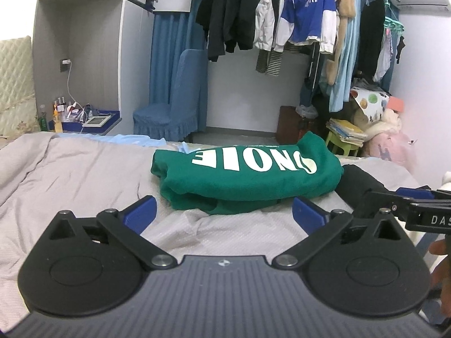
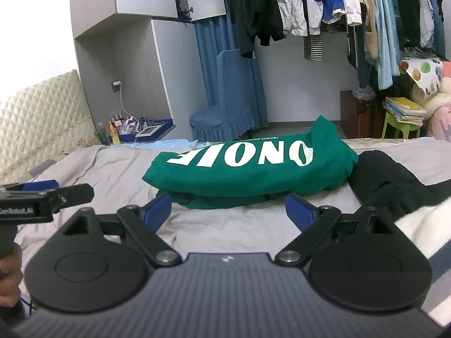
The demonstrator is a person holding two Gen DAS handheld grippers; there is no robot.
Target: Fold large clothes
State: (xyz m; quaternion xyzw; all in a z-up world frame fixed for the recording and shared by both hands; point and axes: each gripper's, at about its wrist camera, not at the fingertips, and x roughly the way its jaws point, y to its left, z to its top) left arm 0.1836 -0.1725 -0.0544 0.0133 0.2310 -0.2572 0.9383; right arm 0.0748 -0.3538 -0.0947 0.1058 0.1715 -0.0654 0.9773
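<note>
A black garment (image 2: 394, 174) lies touching the right side of the green sweatshirt (image 2: 248, 169); a blue-covered chair (image 2: 225, 112) and a rack of hanging clothes (image 1: 296, 14) stand beyond the bed (image 1: 70, 174). The sweatshirt's lettering is upside down and partly cut off by a fold. It lies folded mid-bed. Left hand-held gripper (image 1: 224, 211) and right hand-held gripper (image 2: 228, 211) stand wide, empty, just short of it
</note>
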